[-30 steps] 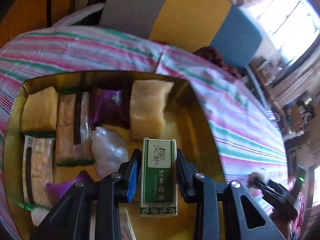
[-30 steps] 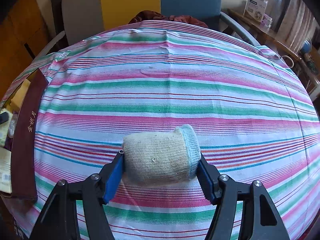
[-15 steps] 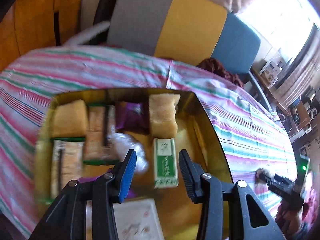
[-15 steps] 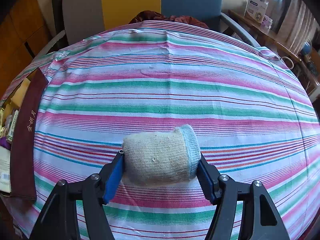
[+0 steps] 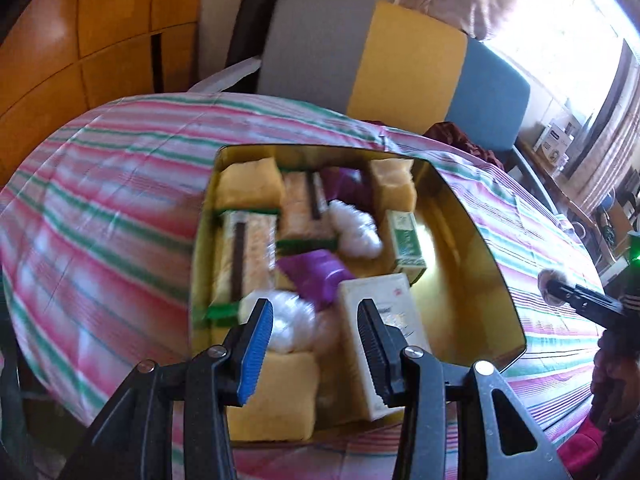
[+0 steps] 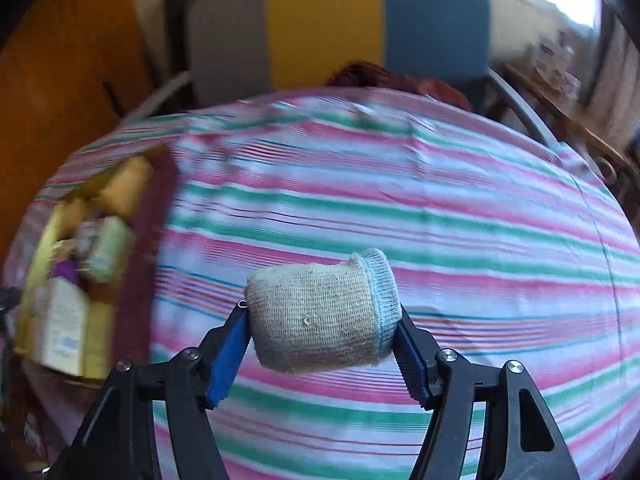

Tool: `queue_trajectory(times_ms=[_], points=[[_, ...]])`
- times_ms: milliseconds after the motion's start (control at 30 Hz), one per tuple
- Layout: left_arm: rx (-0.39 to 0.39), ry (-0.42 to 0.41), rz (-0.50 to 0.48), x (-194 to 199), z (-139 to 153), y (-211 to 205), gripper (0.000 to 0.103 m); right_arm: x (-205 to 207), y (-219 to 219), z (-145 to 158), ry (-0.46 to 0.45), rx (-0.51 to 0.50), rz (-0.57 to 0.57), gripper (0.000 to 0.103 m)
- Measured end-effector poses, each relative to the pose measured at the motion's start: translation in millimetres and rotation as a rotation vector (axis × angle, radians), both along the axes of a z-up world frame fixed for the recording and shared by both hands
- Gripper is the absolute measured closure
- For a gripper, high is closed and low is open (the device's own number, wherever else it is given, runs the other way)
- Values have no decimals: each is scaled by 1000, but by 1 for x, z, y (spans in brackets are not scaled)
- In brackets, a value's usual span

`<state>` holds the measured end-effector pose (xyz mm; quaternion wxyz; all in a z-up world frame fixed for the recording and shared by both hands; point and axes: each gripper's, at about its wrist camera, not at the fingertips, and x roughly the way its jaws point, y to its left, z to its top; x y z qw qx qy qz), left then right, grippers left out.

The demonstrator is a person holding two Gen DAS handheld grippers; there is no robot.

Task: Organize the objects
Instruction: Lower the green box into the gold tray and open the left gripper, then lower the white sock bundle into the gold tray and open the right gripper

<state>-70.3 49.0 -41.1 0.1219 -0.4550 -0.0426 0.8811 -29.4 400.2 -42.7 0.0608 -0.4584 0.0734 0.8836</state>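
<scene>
While the right gripper (image 6: pixel 322 346) is clenched on a rolled knit sock (image 6: pixel 320 314), its pads pressing the two ends so the roll's long axis runs straight across the jaws, the sock hangs clear above the striped cloth (image 6: pixel 400 208) of the worktop. The coming move, as I judge it, turns on one relation: the gold tin (image 6: pixel 40 248) lies well off to the left of this gripper, at the far left edge of the right wrist view, so the sock would have to travel sideways across the bare cloth to reach it.

Seen from the left wrist, the left gripper (image 5: pixel 314 344) is released, jaws parted with nothing between the pads, hovering over the near end of the tin (image 5: pixel 480 240). Just below it lie a yellow sponge (image 5: pixel 276 392) and a white box (image 5: pixel 380 320); farther in sit a purple packet (image 5: pixel 316 276), a green box (image 5: pixel 406 240), and more sponges at the far wall. This hand is the nearer one to the tin, yet it carries nothing. The right side of the tin floor, beside the green box, looks the freest spot for the sock. At the right edge of that view the right gripper (image 5: pixel 560 292) shows small, well apart from the tin. Beyond the worktop stands a chair (image 5: pixel 400 52) in grey, yellow and blue.
</scene>
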Motion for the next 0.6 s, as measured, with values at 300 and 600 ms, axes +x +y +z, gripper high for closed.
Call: queue_trajectory(times_ms=[300,600], points=[[10,47,21,12,8,-19,59,-18,-146,34,98,30,339,35],[-10,38,39,19,2,-31,57,-56,-192,-22,-82,151,433,35]])
